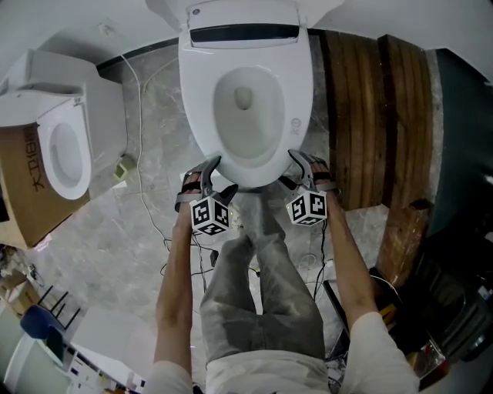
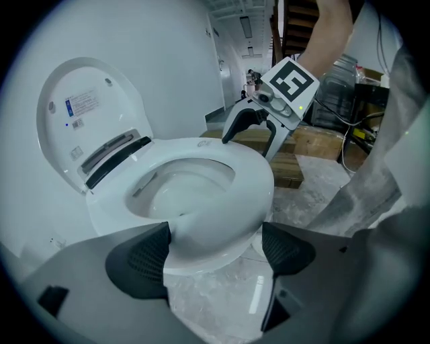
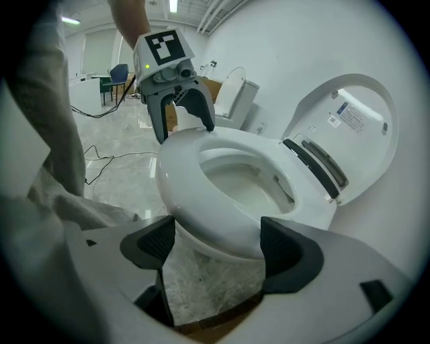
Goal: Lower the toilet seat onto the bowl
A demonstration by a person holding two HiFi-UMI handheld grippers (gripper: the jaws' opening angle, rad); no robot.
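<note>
While I stand over it with the toilet at my 12 o'clock, the toilet seat [image 1: 202, 115] lies flat on the bowl [image 1: 243, 98], and the lid [image 1: 243, 11] stands upright behind it at the far end. Inside the bowl I see only smooth white walls running down to a small drain opening near the back. My left tongs [image 1: 219, 177] sit at about 7 o'clock on the seat's front edge, spread wide, with the front curve of the seat and bowl reaching in between the pads; one pad looks right against the rim and the other stands clear, so nothing is clamped. My right tongs [image 1: 292, 171] are at about 5 o'clock, also spread wide around the rim and not pressing on it. At 9 o'clock a second toilet [image 1: 63, 146] sits with a brown cardboard box [image 1: 23, 192]; whether it stands in it I cannot tell. Dark wooden planks [image 1: 370, 115] lie at 3 o'clock on the marble floor [image 1: 115, 246].
</note>
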